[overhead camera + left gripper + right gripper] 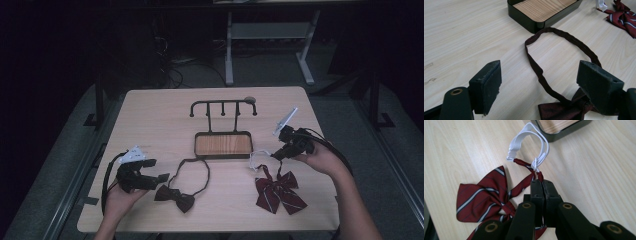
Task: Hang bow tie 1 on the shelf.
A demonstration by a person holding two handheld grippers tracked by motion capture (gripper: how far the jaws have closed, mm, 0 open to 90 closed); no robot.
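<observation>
white elastic is what the whole grip hangs on, kinda. the right hand-held gripper is seen clamped together on the very end of the striped red bow tie's strap, right where the red fabric is knotted to that elastic loop. only a sliver of material is pinched, so if it gets lifted toward the black hook rack, the strap could easily be pulled out of the pads and the tie dropped back on the surface. the bow itself is lying on the surface near the right front edge, with the loop raised just beside the wood-bottomed tray at the rack's foot.

another snag risk: the loop is small and twisted at the knot, so it might not be opened enough to be slipped over a hook end, and the rack could get nudged or tipped if it's forced.

the left hand-held gripper is held with its jaws wide apart, nothing pinched, hovering over the dark bow tie and its band. if it's closed carelessly, the band could be dragged and tangled against the tray.
</observation>
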